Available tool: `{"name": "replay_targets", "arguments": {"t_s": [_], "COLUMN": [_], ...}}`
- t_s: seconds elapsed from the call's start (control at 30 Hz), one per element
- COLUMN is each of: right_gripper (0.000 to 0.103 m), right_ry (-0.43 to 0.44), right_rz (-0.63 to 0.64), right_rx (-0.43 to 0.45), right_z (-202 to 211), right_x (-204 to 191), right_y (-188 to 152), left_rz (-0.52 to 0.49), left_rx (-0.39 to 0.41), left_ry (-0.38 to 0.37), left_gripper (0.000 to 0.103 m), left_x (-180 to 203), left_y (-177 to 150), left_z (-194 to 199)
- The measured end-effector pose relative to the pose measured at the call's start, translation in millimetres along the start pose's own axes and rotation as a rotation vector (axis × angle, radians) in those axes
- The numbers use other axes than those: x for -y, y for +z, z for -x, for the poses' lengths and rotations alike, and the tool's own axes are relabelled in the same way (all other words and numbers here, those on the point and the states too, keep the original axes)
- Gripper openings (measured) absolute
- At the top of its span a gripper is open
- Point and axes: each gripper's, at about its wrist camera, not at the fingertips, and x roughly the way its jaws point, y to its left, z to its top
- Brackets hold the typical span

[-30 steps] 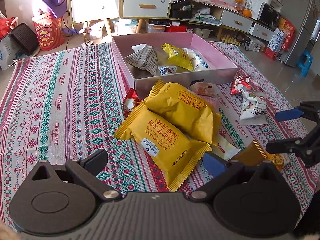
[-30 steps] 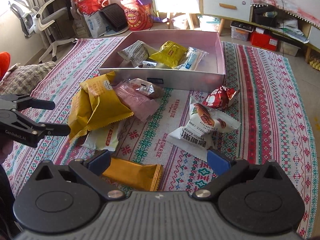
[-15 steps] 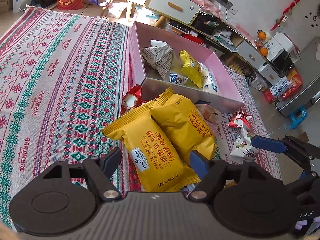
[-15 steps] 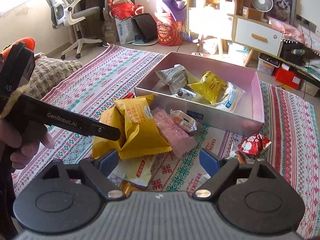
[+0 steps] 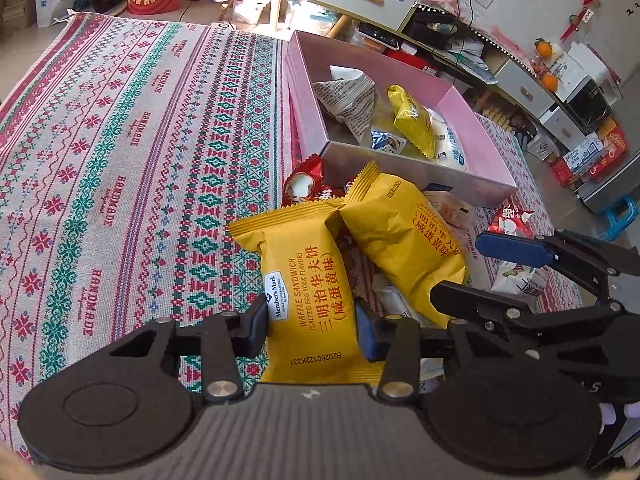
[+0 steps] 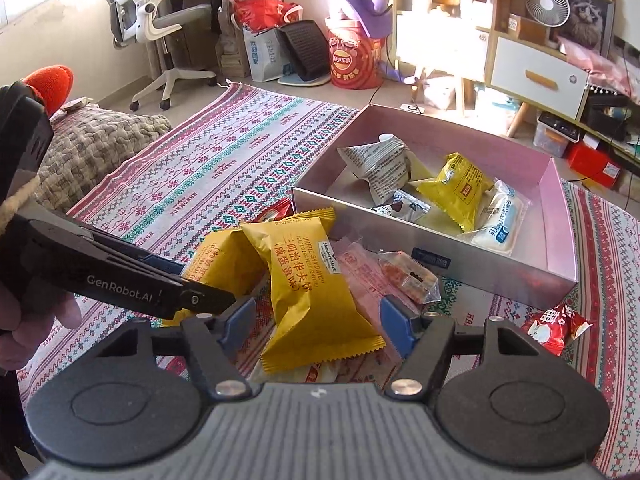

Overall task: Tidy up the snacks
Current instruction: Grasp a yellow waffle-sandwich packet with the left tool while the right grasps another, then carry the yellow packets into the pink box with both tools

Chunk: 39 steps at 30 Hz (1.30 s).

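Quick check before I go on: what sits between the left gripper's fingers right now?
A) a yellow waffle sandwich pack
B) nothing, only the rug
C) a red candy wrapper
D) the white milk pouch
A: in the left wrist view the left gripper has its blue pads against both sides of the yellow waffle sandwich pack, outside the pink box.

A white packet lies mostly hidden beneath the yellow waffle packs.
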Motion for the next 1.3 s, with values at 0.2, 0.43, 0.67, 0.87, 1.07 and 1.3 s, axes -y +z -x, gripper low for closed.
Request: {"name": "replay_targets", "arguments": {"t_s": [0.2, 0.43, 0.67, 0.87, 1.07, 1.3], "right_gripper": [0.064, 0.061, 0.042, 0.037, 0.037, 0.036], "right_ry": [0.009, -0.033, -0.077, -0.076, -0.048, -0.042], "right_rz": [0.003, 0.021, 0.057, 0.057, -0.007, -0.072], "right_rx": [-0.002, -0.004, 0.008, 0.004, 0.025, 0.069], "right_z": [-12.6, -31.1, -33.1, -27.8, -14.8, 1.6], "right_x": [-8.1, -13.3, -20.5, -25.5, -19.3, -7.0], "right_y": [2.6, 3.3, 5.5, 7.8, 16.7, 26.7], "left_rz": [-0.024, -0.040, -0.052, -0.044, -0.032, -0.033], "left_rx": [-0.010, -0.015, -0.017, -0.010, 0.005, 0.055], "left_ry": [0.047, 0.069, 0.075, 0.076, 0.065, 0.044], "left_gripper": [0.049, 0.049, 0.049, 0.048, 0.048, 0.048], "left_x": [-5.3, -4.8, -0.2, -2.7, -4.1, -1.4], "left_y": [-0.9, 0.0, 0.3, 0.4, 0.2, 6.4], "left_z": [5.0, 4.7, 2.0, 3.8, 10.4, 23.9]}}
